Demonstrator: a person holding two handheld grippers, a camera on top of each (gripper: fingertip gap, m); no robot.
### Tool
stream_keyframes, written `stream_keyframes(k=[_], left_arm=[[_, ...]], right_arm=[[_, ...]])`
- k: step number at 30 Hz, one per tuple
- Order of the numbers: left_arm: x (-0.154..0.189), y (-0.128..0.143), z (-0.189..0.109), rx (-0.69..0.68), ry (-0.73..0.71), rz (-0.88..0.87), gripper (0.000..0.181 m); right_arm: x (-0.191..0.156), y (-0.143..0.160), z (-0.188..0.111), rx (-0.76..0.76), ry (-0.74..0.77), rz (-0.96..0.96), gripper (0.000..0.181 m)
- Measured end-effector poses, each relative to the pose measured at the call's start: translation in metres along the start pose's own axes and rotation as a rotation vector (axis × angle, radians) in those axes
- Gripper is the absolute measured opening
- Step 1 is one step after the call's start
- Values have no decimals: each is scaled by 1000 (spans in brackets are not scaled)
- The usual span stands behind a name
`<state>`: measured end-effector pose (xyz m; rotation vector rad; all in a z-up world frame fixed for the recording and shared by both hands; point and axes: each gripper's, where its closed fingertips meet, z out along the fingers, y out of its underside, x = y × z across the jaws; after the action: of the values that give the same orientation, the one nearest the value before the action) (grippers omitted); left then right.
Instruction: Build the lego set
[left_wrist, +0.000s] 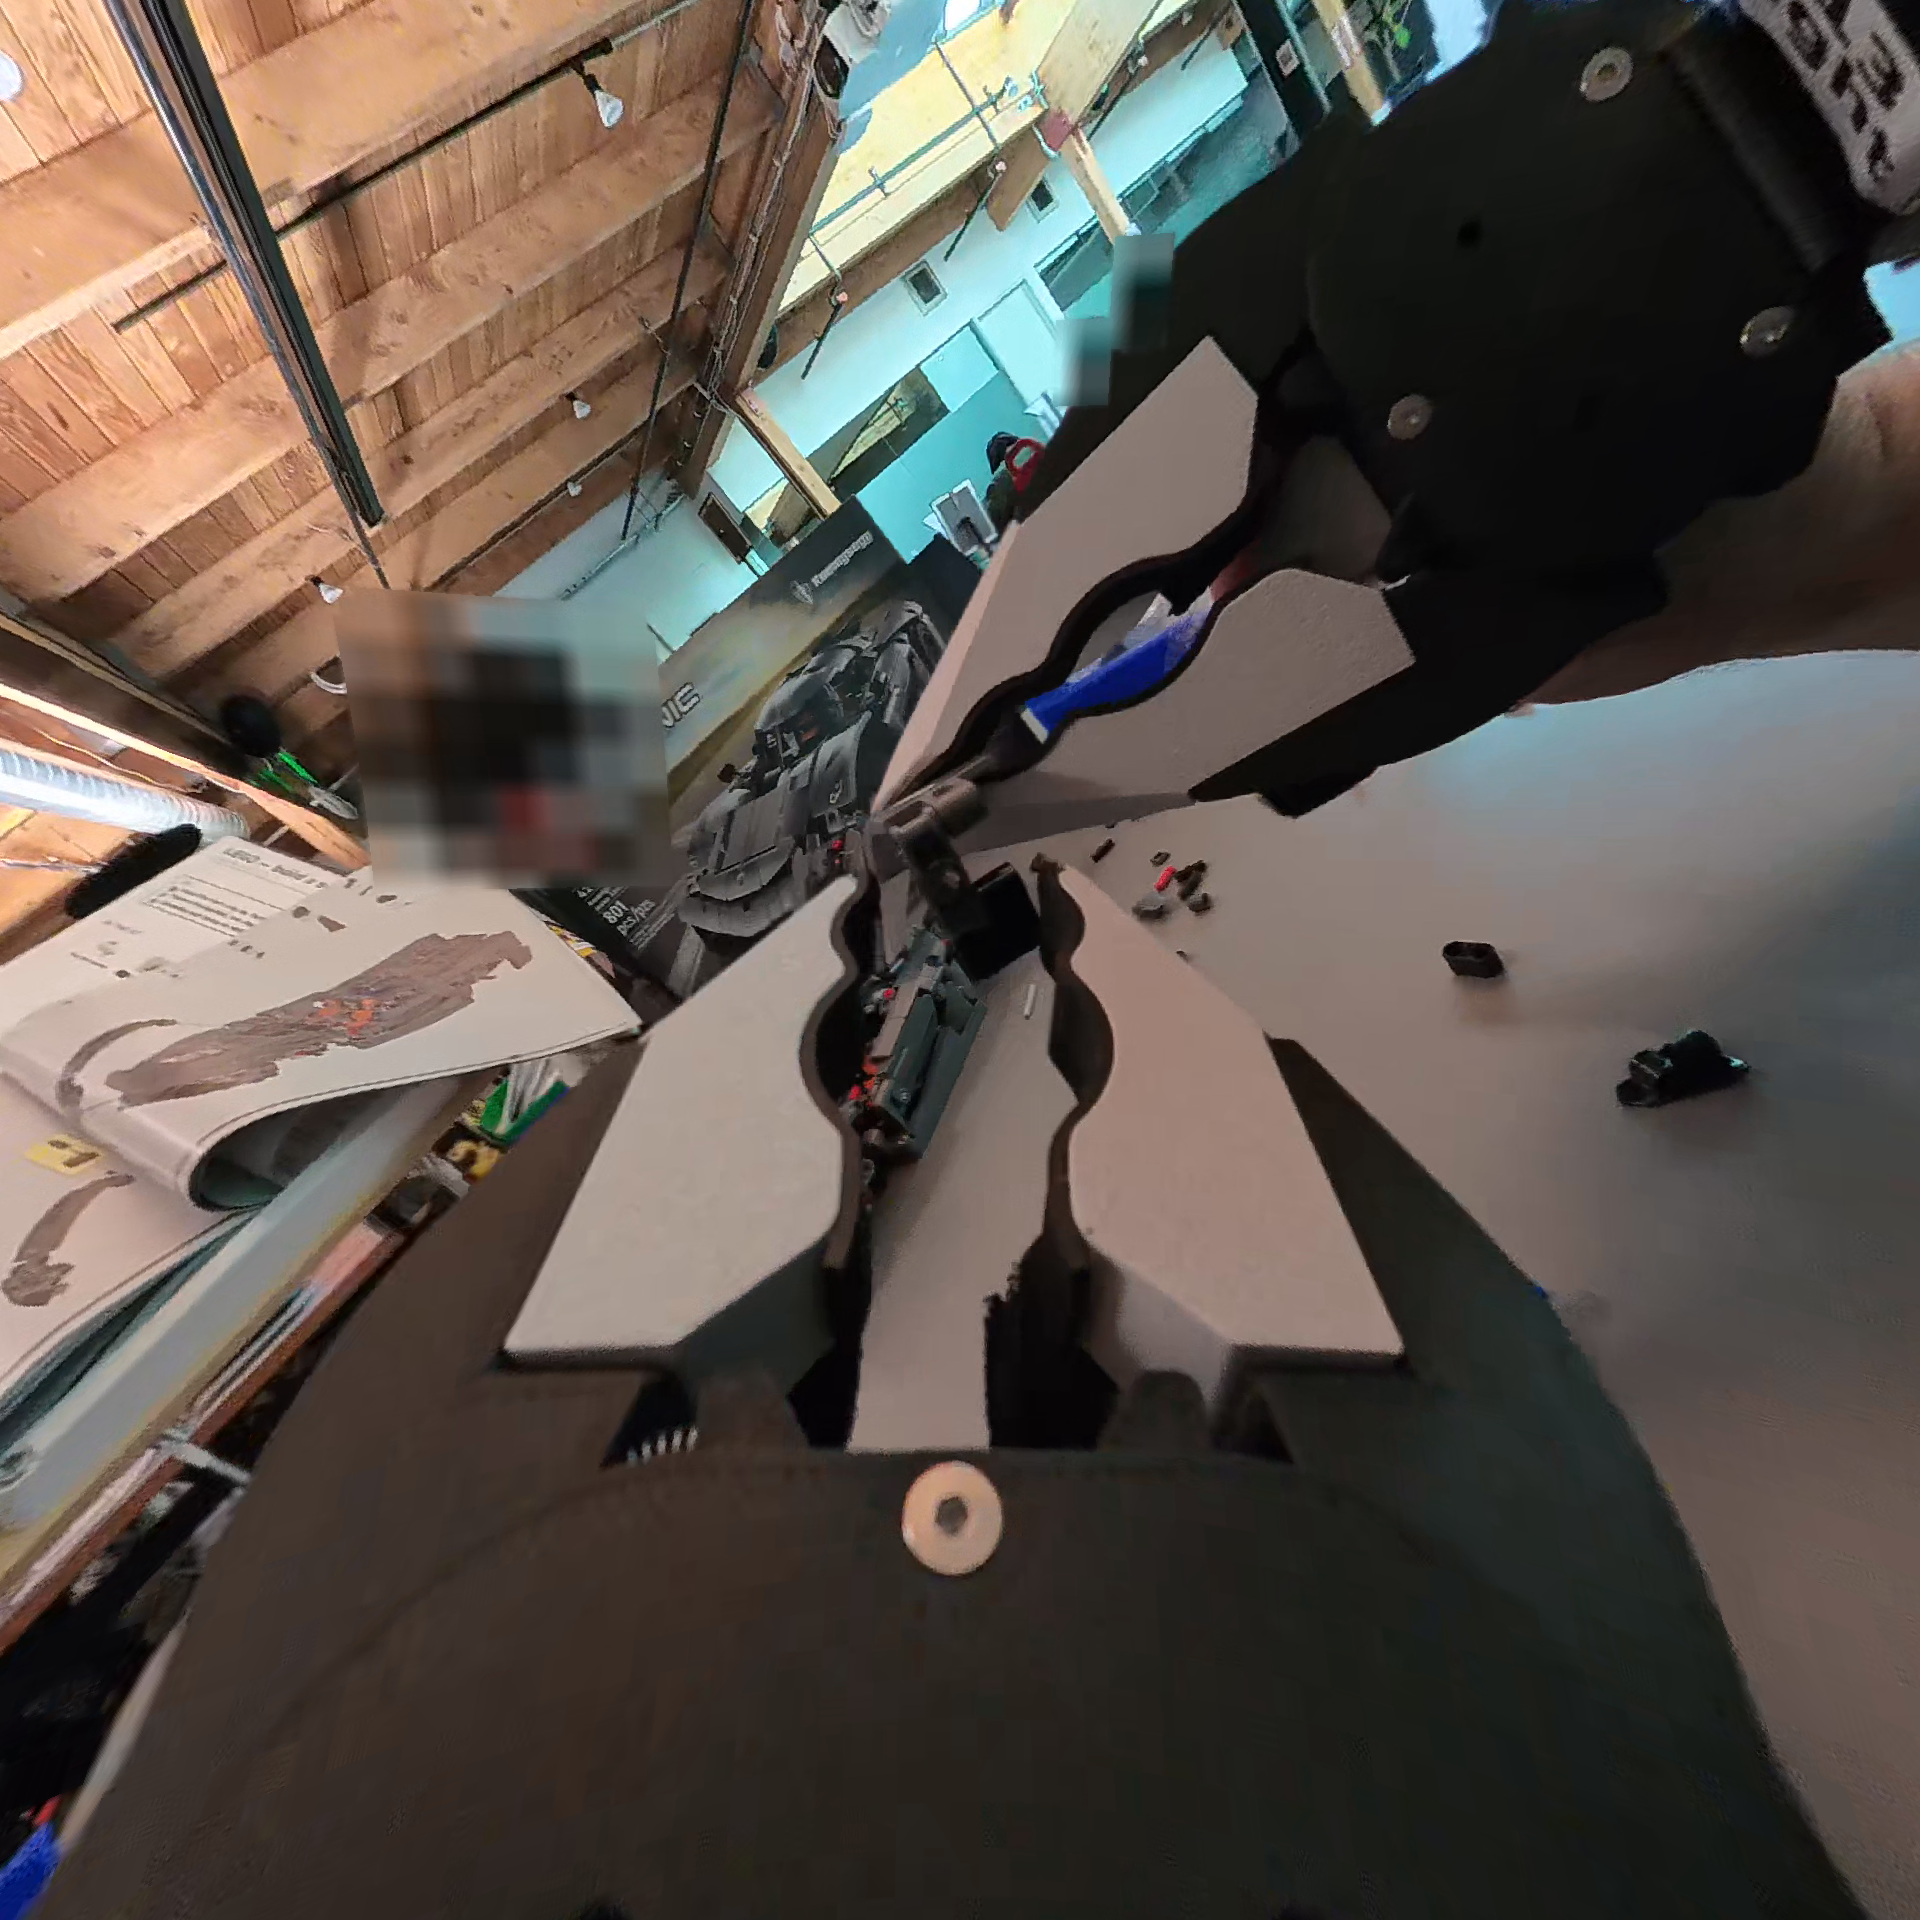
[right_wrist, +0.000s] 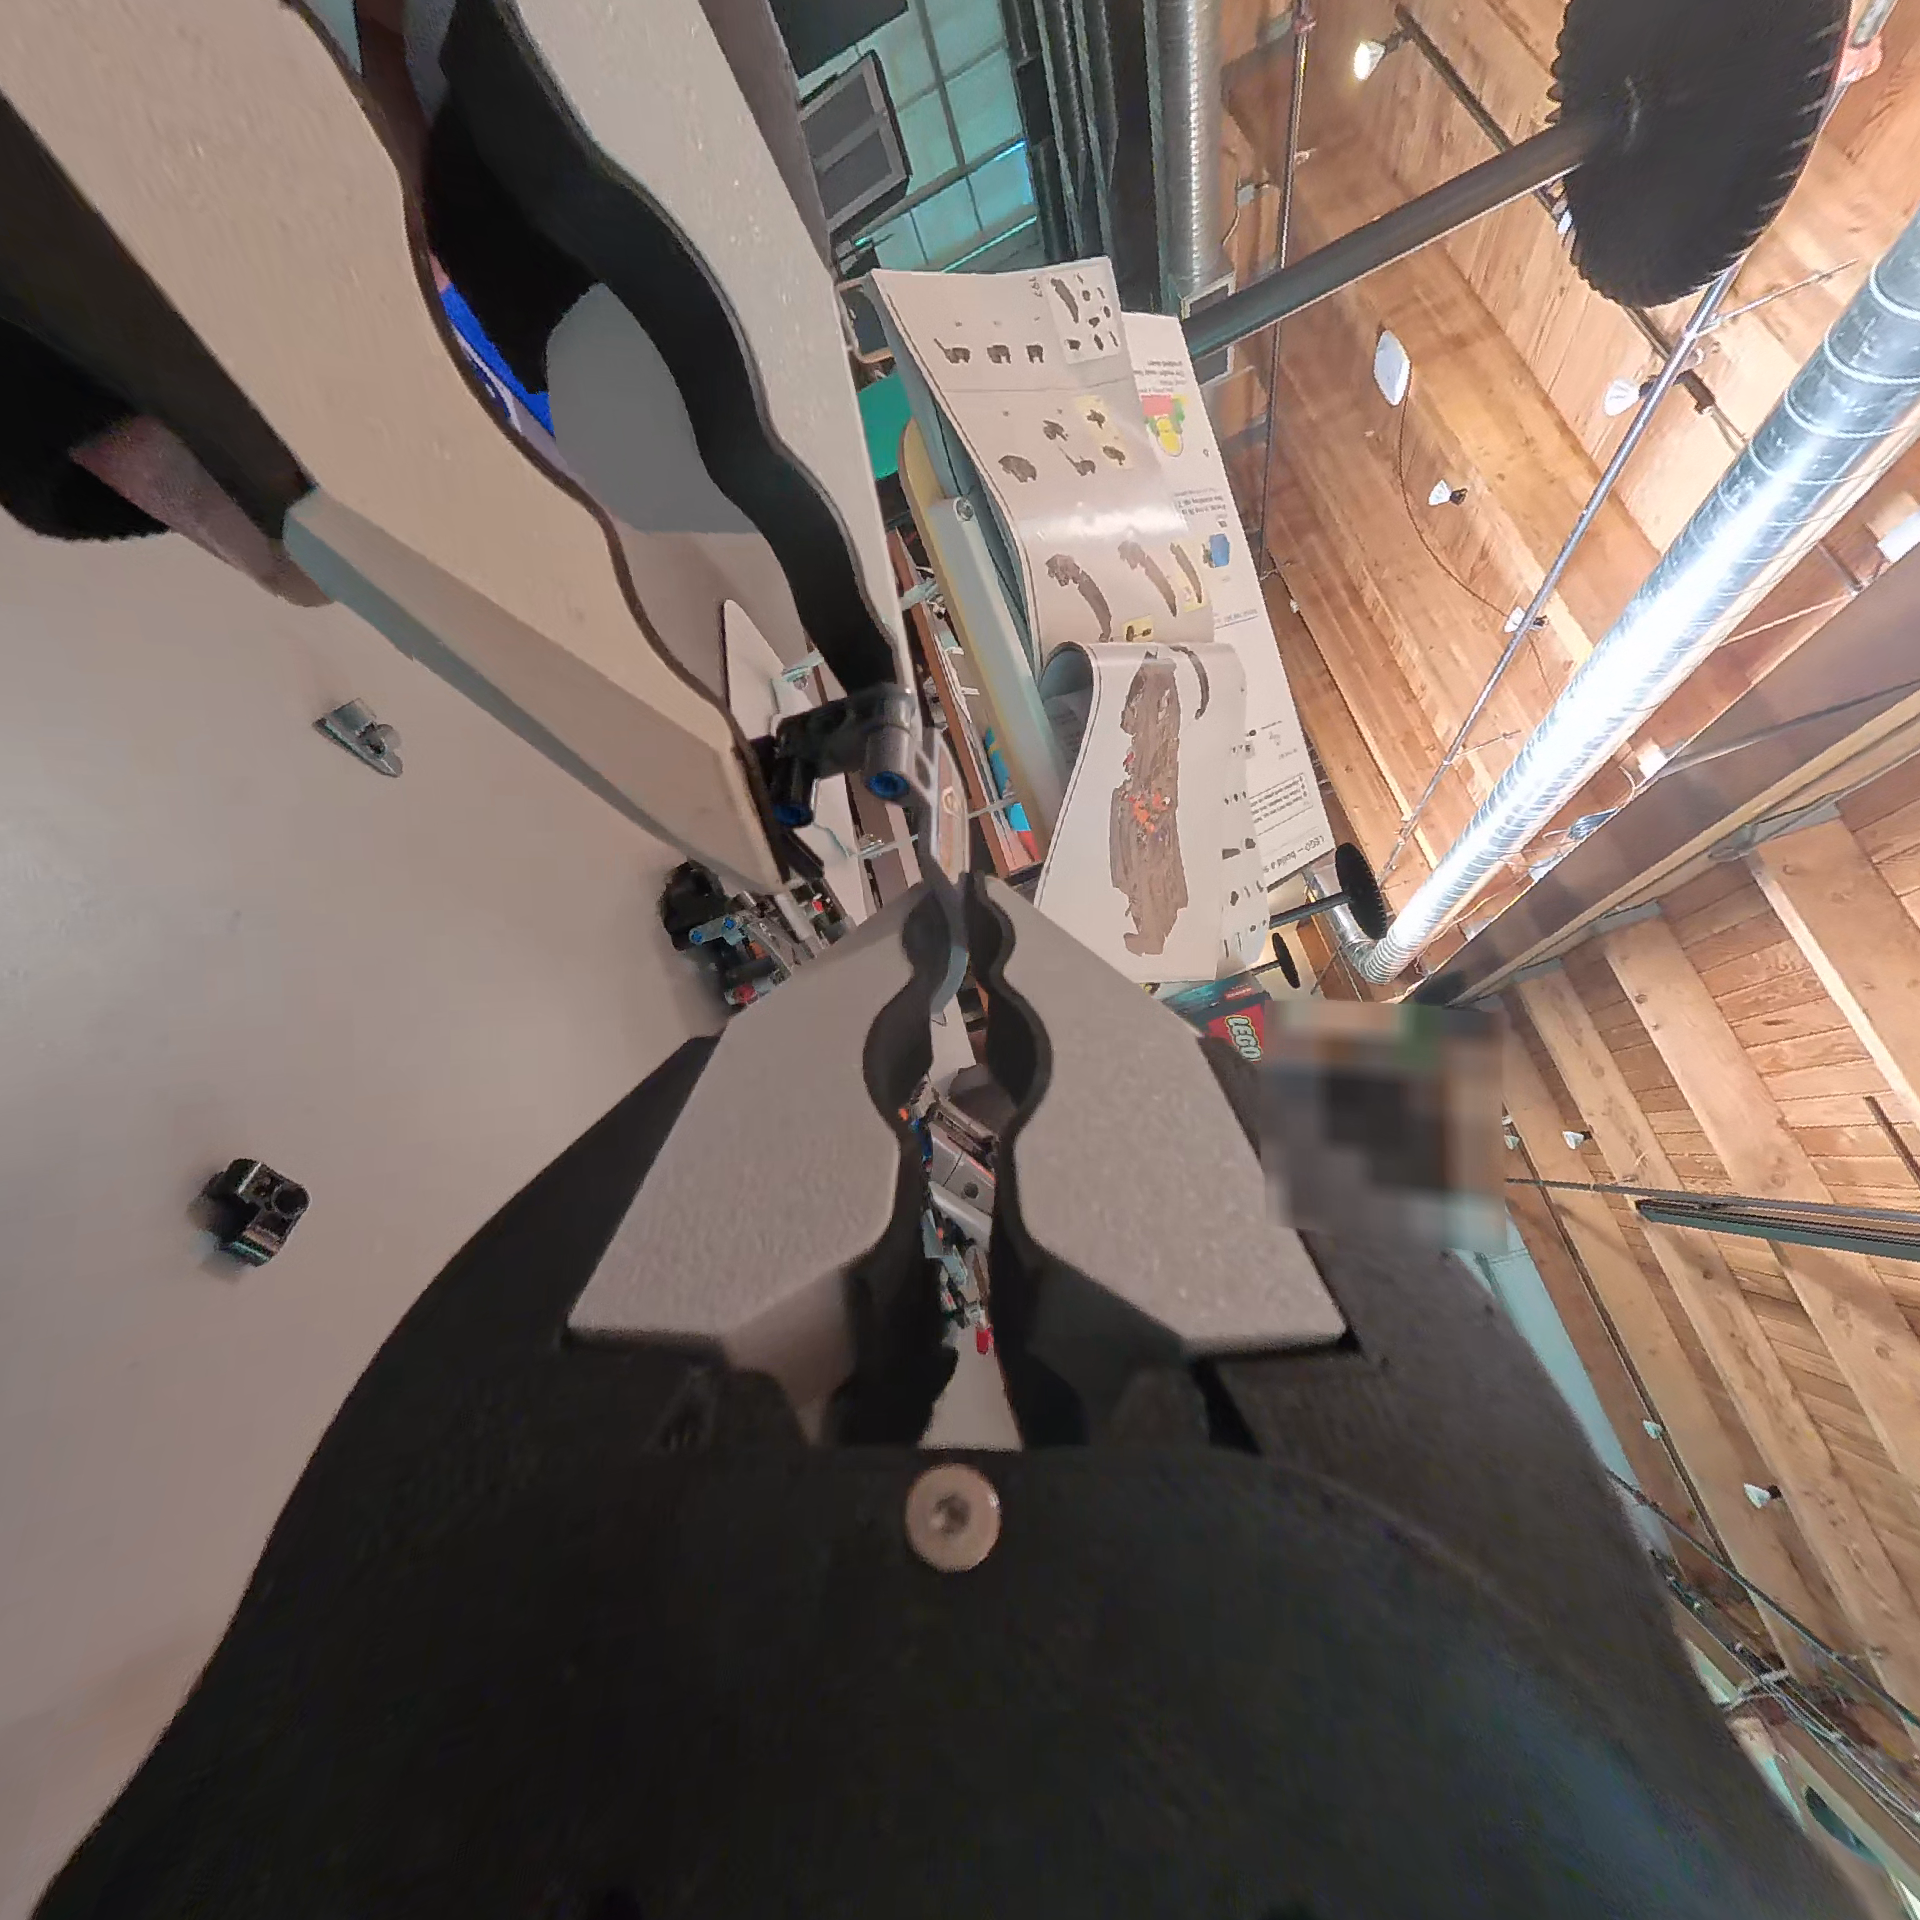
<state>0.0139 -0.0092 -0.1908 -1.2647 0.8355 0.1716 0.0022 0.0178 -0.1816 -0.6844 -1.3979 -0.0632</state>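
My left gripper (left_wrist: 956, 883) is shut on a black lego piece (left_wrist: 997, 914) with blue pins. It reaches in from the upper left in the right wrist view (right_wrist: 831, 748), where the black piece (right_wrist: 831, 738) sits between its tips. My right gripper (right_wrist: 961, 904) is shut on a thin grey lego piece (right_wrist: 940, 956) whose far end meets the black piece. In the left wrist view the right gripper (left_wrist: 904, 821) comes in from the upper right with the grey piece (left_wrist: 935, 810). A dark partly built lego assembly (left_wrist: 920, 1049) lies on the white table (left_wrist: 1558, 1195) below, also visible in the right wrist view (right_wrist: 727, 945).
Loose black pieces (left_wrist: 1472, 958) (left_wrist: 1678, 1065) and a cluster of small parts (left_wrist: 1174, 888) lie on the table. A black piece (right_wrist: 255, 1205) and a grey piece (right_wrist: 364, 738) lie apart. An open instruction booklet (left_wrist: 312, 1008) and the set's box (left_wrist: 810, 727) stand at the table's edge.
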Motion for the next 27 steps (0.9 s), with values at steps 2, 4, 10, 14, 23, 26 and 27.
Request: stream_keyframes(k=[2,4,10,14,23,26,27], left_arm=[[1,2,0,-3,10,-26,29],[2,5,1,-13,10,-34,29],[6,13,3,-39,32,-94,29],[13,19,5,-69,59,-109,17],[10,22,4,-20,130,-294,15],[7,23,2,14,172,-389,14],[6,22,1,30,188,-423,14]], right_arm=[[-2,2,0,-5,-6,5,1],[-3,3,1,-18,-11,-2,1],[-1,11,1,-64,-13,1,1],[-6,16,3,-90,-30,-18,0],[-7,18,5,-107,-34,-42,0],[-7,18,6,-109,-46,-49,1],[-7,18,6,-111,-49,-52,2]])
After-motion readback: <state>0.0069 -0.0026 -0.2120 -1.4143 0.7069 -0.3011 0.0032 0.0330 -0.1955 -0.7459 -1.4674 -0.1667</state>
